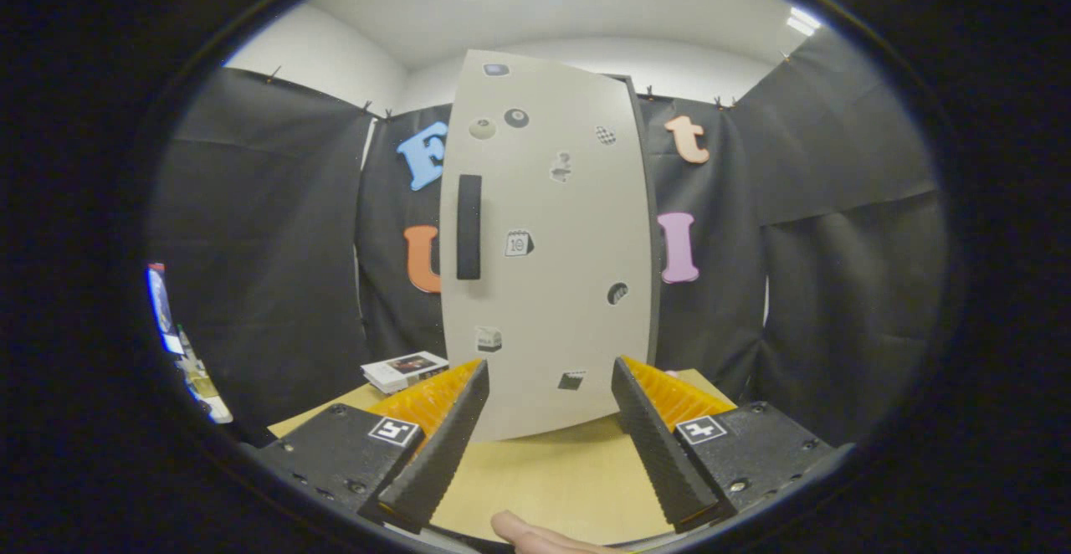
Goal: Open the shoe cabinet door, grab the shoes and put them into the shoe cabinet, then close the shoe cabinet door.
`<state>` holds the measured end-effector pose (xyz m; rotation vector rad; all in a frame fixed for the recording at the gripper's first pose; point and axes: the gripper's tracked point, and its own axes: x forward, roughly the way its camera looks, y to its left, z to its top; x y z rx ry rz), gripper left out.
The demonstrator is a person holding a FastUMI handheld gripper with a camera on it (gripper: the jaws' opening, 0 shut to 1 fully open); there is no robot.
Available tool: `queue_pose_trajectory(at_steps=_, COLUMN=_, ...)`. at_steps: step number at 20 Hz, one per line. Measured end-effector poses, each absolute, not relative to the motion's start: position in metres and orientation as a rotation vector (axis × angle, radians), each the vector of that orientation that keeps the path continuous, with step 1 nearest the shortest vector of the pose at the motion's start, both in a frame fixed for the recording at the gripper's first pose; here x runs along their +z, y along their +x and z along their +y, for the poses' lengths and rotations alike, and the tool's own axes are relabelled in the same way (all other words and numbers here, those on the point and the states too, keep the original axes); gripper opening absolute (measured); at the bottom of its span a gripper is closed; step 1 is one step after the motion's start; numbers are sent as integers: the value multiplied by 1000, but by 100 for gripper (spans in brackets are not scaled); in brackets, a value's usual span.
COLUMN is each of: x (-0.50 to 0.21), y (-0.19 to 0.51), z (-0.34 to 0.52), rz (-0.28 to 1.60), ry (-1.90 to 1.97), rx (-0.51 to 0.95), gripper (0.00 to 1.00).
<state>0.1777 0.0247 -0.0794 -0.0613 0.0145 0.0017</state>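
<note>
Gripper (548,441) fingers spread apart, gripping nothing. One shoe cabinet (548,244) stood at the table's (544,479) far edge, just ahead of the fingers, door shut, one dark handle (468,226). One small box (405,369) near the table's far-left corner.

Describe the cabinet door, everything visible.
The door is a tall, pale grey flat panel, smooth and matte, standing upright on the wooden table. It looks shut, with a dark edge of the cabinet body showing along one side. A black vertical bar handle sits near its other edge at mid-height. Small stickers dot the face. It stands just beyond the gripper, whose fingers are spread open and touch nothing. A small box lies on the table beside it.
</note>
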Motion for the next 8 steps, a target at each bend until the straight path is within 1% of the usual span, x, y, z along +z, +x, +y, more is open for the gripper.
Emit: queue_pose_trajectory(at_steps=8, x=-72, y=167, z=26, rz=-31, ry=-97, rx=-17, gripper=97)
